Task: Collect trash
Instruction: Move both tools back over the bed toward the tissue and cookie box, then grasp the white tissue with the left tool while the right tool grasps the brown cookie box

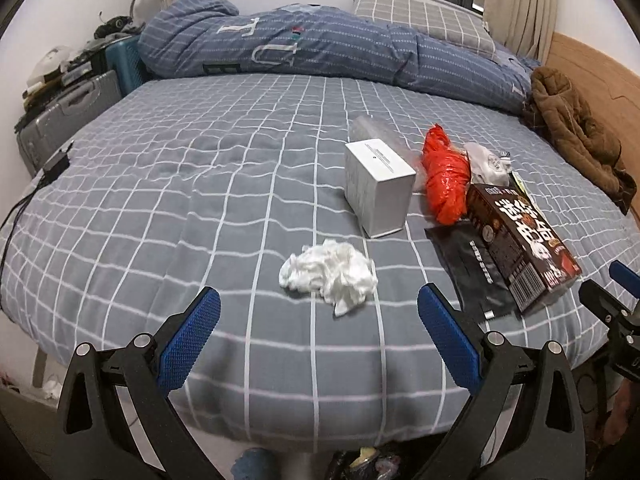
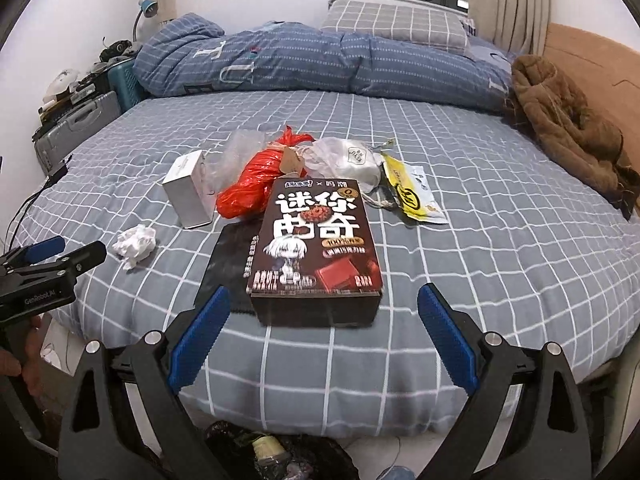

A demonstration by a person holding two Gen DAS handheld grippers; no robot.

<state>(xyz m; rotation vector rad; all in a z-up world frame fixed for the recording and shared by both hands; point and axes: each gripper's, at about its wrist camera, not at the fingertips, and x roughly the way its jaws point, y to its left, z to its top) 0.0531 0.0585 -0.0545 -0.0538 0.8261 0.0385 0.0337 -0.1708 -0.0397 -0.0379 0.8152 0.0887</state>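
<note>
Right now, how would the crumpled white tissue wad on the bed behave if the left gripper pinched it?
The crumpled white tissue wad looks soft and loosely bunched, so it would probably compress. Likely very light; loose edges may flop. The left gripper is open before it.

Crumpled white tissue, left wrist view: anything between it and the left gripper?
Nothing visible. The open left gripper faces the crumpled white tissue across bare grey checked bedsheet; the white rectangular box sits behind the tissue.

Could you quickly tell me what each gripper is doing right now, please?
Left gripper: open, holding nothing, facing the crumpled tissue.
Right gripper: open, holding nothing, facing the dark snack box.
</note>
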